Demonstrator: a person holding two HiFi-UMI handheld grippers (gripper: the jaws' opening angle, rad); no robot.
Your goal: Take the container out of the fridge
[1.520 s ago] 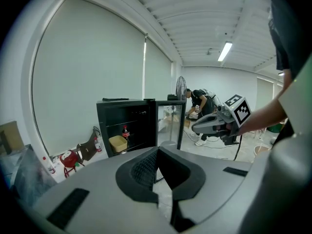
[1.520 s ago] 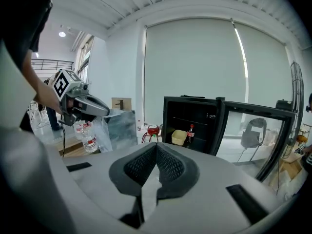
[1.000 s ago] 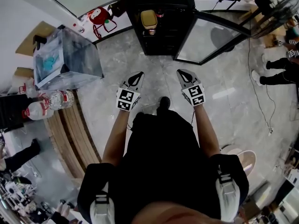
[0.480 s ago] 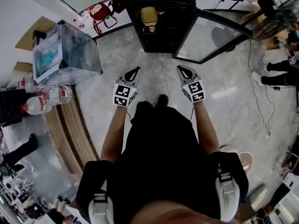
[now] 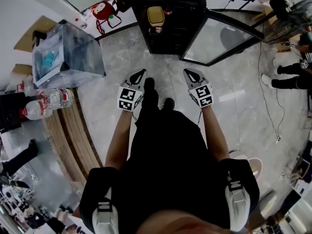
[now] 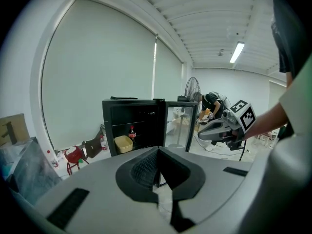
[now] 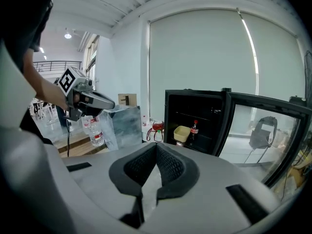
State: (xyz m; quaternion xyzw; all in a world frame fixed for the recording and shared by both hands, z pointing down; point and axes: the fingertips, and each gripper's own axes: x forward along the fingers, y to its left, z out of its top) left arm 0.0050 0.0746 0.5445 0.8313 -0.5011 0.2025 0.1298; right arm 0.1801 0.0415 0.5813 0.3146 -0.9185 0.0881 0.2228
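Note:
The black fridge (image 5: 165, 18) stands ahead with its glass door (image 5: 219, 35) swung open to the right. On a shelf inside sits the yellow container (image 5: 155, 16), with a cola bottle (image 5: 167, 12) beside it. My left gripper (image 5: 141, 73) and right gripper (image 5: 188, 72) are held side by side over the floor, well short of the fridge, both shut and empty. In the left gripper view the container (image 6: 123, 143) and bottle (image 6: 131, 132) lie beyond the gripper (image 6: 157, 154). In the right gripper view the container (image 7: 182, 133) lies past the gripper (image 7: 156, 149).
A clear plastic box (image 5: 68, 57) and water bottles (image 5: 48, 104) stand at the left beside a curved wooden platform (image 5: 73, 140). A red toy stool (image 5: 102, 14) sits left of the fridge. A cable (image 5: 273, 106), a fan (image 5: 292, 9) and a person's legs (image 5: 292, 77) are at the right.
The person has stepped toward the fridge; a foot now shows between the grippers. Both grippers have moved slightly forward and stay shut.

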